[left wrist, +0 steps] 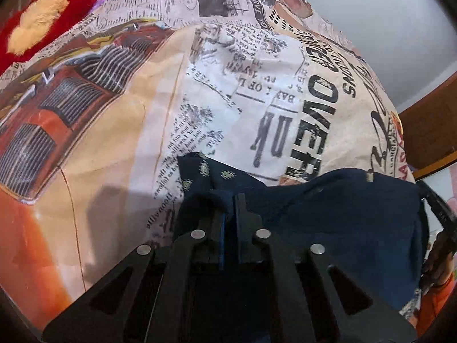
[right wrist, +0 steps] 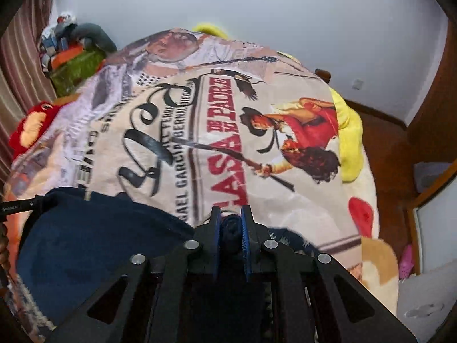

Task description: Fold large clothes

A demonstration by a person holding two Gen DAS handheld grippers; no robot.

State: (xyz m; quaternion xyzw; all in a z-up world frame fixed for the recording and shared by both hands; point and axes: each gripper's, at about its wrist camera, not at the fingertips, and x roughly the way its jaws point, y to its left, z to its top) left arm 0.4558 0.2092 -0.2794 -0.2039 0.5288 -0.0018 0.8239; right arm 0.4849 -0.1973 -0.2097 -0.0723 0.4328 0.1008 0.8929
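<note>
A navy blue garment (left wrist: 337, 217) with small gold motifs lies bunched on a bed covered by a newspaper-print sheet (left wrist: 228, 85). My left gripper (left wrist: 228, 200) is shut on a fold of the garment's edge. In the right wrist view the same navy garment (right wrist: 94, 245) spreads to the left, and my right gripper (right wrist: 231, 223) is shut on a bunched piece of it between the blue pads (right wrist: 245, 228). The garment's far side is hidden below both grippers.
A red plush toy (left wrist: 37, 23) lies at the bed's far left and also shows in the right wrist view (right wrist: 31, 125). A yellow plush (right wrist: 348, 131) sits at the right edge, with a pile of toys (right wrist: 74, 54) by the curtain. A wooden bed frame (left wrist: 428, 131) borders the bed.
</note>
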